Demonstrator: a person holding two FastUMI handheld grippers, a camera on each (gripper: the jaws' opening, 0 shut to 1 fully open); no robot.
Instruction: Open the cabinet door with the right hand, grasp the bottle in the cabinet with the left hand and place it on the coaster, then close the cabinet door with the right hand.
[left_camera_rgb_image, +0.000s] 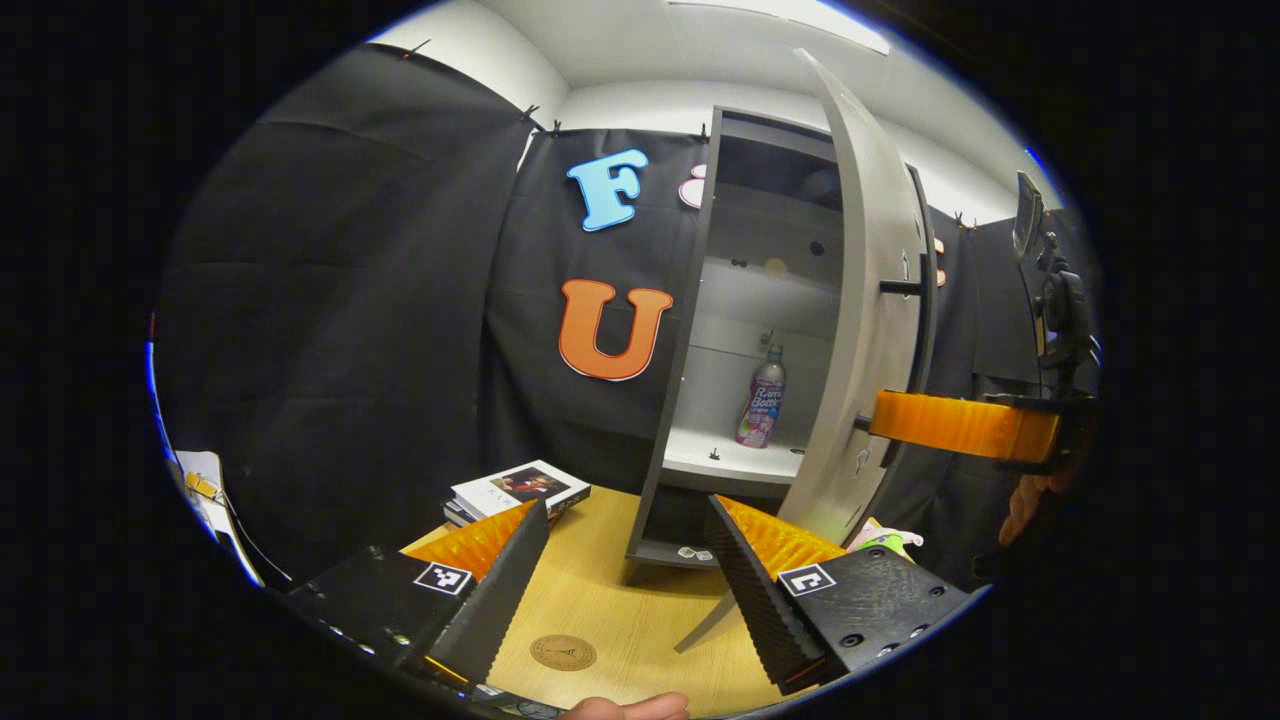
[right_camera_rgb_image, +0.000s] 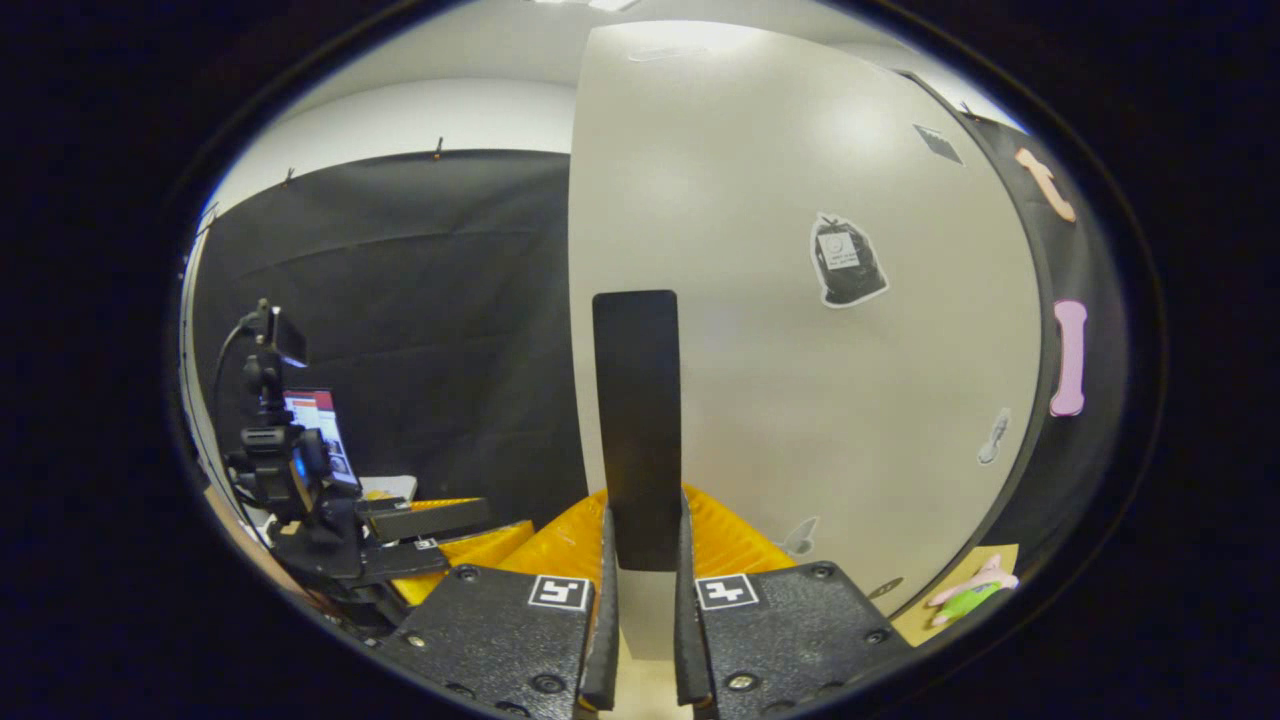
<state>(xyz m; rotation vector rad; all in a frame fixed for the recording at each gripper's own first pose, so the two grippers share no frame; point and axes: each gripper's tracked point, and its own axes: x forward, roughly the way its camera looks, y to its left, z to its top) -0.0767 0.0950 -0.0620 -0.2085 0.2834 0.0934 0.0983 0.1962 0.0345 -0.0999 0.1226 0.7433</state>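
Clamping the door handle (right_camera_rgb_image: 637, 430), right fingers (right_camera_rgb_image: 607, 600); left fingers (left_camera_rgb_image: 520, 570) apart, bottle (left_camera_rgb_image: 762, 397) well beyond

Black cloth wall (left_camera_rgb_image: 380, 300) hung below a white upper wall (right_camera_rgb_image: 400, 115). Ceiling light strip (left_camera_rgb_image: 800, 15) on. Light wood counter (left_camera_rgb_image: 620, 600) carrying stacked books (left_camera_rgb_image: 515, 490) at back left.

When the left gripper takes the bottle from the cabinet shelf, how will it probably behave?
The bottle is tall and narrow and stands upright, so a push high up may tip it. Its body looks round and wrapped in a glossy label, so it may slip or roll if dropped. How full it is, I cannot tell.
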